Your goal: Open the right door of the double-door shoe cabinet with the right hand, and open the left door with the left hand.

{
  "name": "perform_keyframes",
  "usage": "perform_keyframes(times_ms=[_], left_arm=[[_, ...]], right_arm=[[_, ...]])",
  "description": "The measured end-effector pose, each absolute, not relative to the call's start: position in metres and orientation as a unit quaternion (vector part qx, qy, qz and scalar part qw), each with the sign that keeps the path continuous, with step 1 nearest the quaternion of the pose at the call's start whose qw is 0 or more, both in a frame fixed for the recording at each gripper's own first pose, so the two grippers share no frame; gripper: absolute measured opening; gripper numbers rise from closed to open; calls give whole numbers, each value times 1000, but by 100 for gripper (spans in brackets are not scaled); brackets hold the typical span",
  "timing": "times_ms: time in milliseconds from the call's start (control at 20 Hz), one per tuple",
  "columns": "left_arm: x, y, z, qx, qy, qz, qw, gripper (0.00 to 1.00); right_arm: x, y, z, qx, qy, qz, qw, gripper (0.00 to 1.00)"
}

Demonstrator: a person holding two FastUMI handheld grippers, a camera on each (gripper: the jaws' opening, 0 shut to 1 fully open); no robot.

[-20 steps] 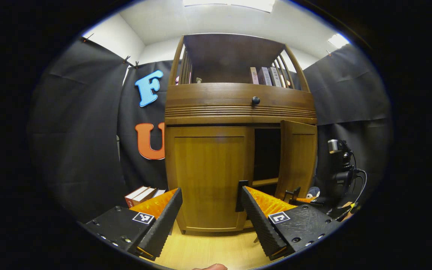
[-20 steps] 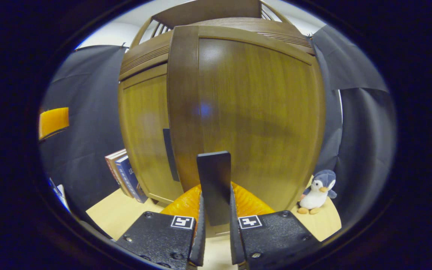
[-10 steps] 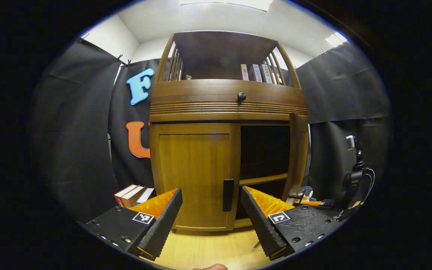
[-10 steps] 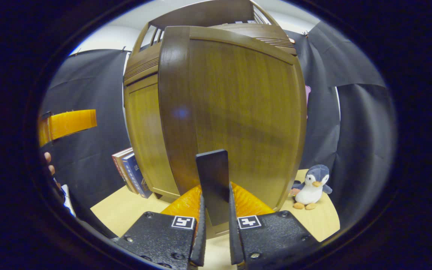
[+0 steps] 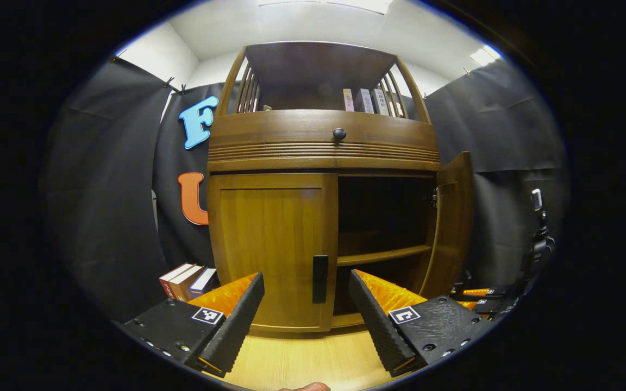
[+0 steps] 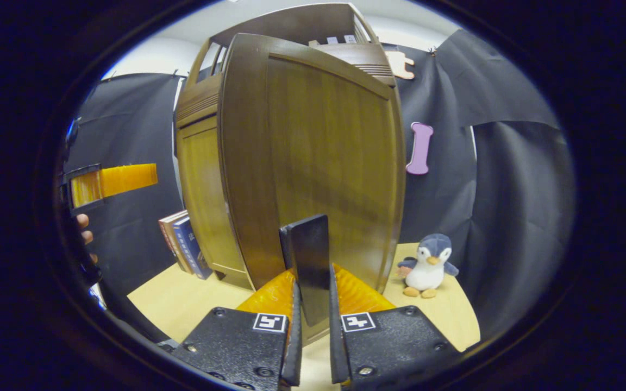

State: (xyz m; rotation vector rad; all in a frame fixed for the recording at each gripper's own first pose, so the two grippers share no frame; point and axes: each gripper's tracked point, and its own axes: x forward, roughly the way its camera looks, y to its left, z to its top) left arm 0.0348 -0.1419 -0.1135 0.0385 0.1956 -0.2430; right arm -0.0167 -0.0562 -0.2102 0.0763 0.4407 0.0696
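Note:
The wooden shoe cabinet (image 5: 324,146) stands straight ahead in the left gripper view. Its left door (image 5: 272,250) is closed, with a dark vertical handle (image 5: 319,278) at its right edge. The right door (image 5: 451,222) is swung wide, baring dark shelves (image 5: 383,255). My left gripper (image 5: 307,320) is open, short of the left door's handle and touching nothing. In the right gripper view the right door (image 6: 324,163) looms close, and my right gripper (image 6: 312,326) is shut on its dark handle (image 6: 308,266). The left gripper (image 6: 109,182) and a hand (image 6: 85,236) show at that view's left edge.
Books (image 5: 185,279) lean on the floor left of the cabinet, also the books (image 6: 182,244) in the right gripper view. A plush penguin (image 6: 427,266) sits on the wooden floor (image 6: 182,304) to the right of the open door. More books (image 5: 364,100) stand on the top shelf. Black cloth walls surround the cabinet.
The right door has swung from about half open to wide open, held by my right gripper. The left gripper view has shifted so the left door's handle now sits between its open fingers.

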Motion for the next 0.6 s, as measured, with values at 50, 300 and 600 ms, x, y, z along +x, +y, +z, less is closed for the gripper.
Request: perform_keyframes(times_ms=[50,300,600], left_arm=[[35,-145,-115,19,99,-124,987,95],[36,-167,-121,20,104,-144,984,84],[37,-191,-129,21,106,-165,980,85]], right_arm=[[-21,-63,-209,38,219,28,975,23],[-34,-93,-207,38,219,-13,975,19],[-51,-141,-201,45,230,-77,969,10]])
